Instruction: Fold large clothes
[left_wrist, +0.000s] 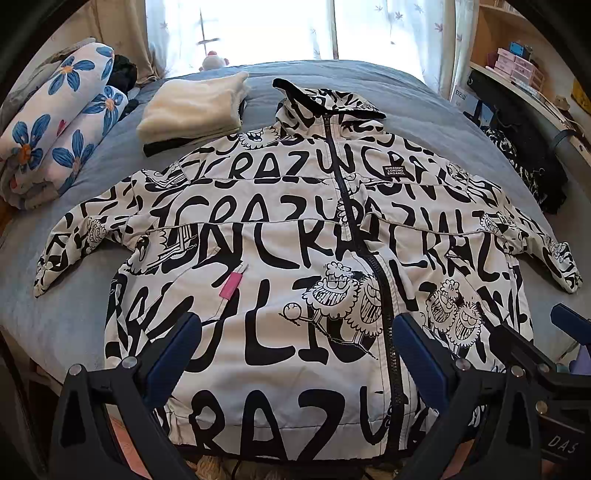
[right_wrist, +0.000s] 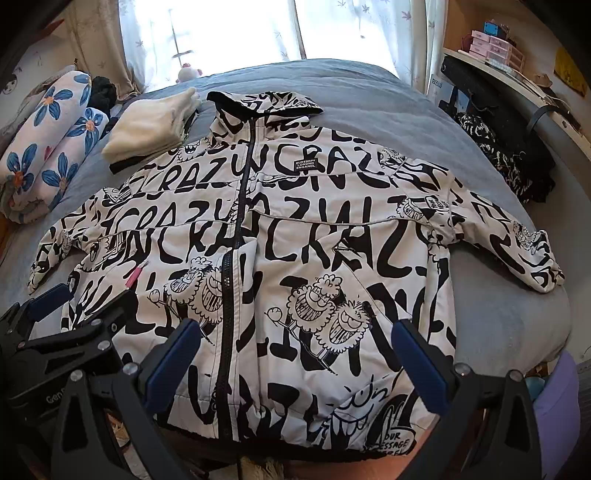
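Jacket (left_wrist: 295, 229) flat, lower centre. Left gripper (left_wrist: 295, 354), right gripper (right_wrist: 295, 354) spread, empty. Risk: slick fabric slips, single-layer pinch skews fold.

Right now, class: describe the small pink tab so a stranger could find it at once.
Start at the blue-grey bed and the black-and-white lettered jacket spread flat on it. Look left of the zip, mid-chest. The pink tab is the only coloured mark on the print.
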